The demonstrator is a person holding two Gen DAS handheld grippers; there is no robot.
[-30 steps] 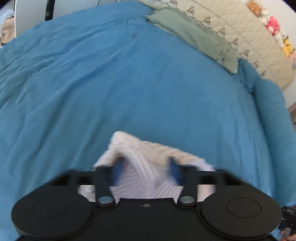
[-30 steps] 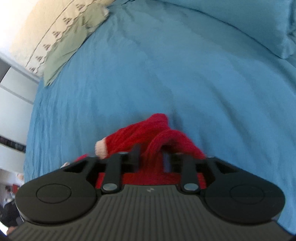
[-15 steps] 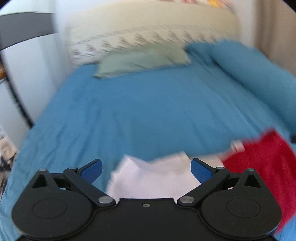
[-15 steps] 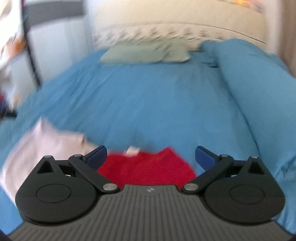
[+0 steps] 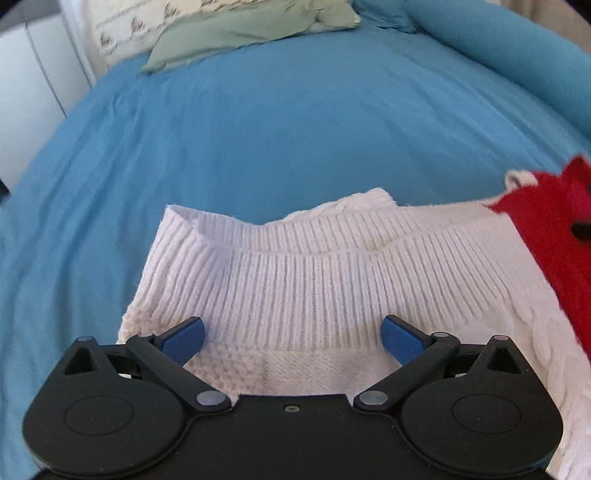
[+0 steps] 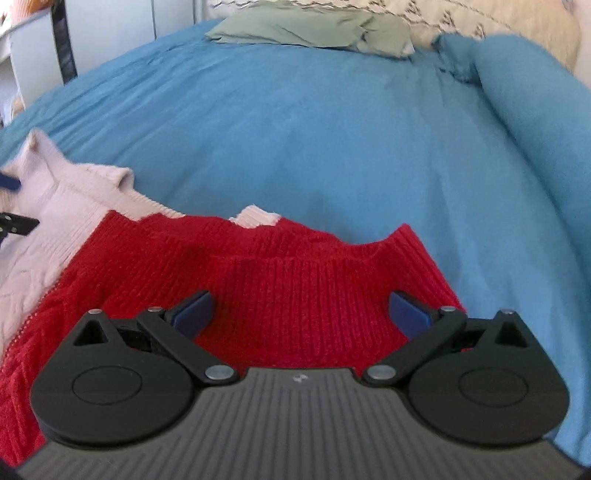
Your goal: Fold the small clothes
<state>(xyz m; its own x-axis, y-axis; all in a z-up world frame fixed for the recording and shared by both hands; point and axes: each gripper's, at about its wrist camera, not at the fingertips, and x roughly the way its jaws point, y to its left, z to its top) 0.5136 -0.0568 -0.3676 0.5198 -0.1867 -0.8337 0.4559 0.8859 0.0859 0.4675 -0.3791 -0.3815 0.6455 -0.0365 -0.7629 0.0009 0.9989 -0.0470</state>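
Left wrist view is showing the left gripper (image 5: 291, 336) hanging over the white half of a two-tone knit sweater (image 5: 314, 280), blue pads (image 5: 183, 338) spread wide with nothing pinched between them. Its jaws have just been opening, and the ribbed band is lying flat under them, not gripped. Over on the right wrist view it's the same story: the right gripper (image 6: 301, 312) is hovering over the red half (image 6: 288, 288), jaws flung apart after just opening, nothing clamped.

The sweater is sitting on the blue bedspread (image 5: 295, 122) at the near edge of the bed, white part to the left, red to the right (looks like one garment with a zip down the middle, though I can't be sure). A green pillow (image 6: 314, 29) is lying well away by the headboard.

My read: they're letting go after laying a fold down, so this is the pause between folds. Next move probably calls for both grippers pinching fresh edges, likely the outer sides, and bringing them across evenly so the chunky knit isn't bunching.
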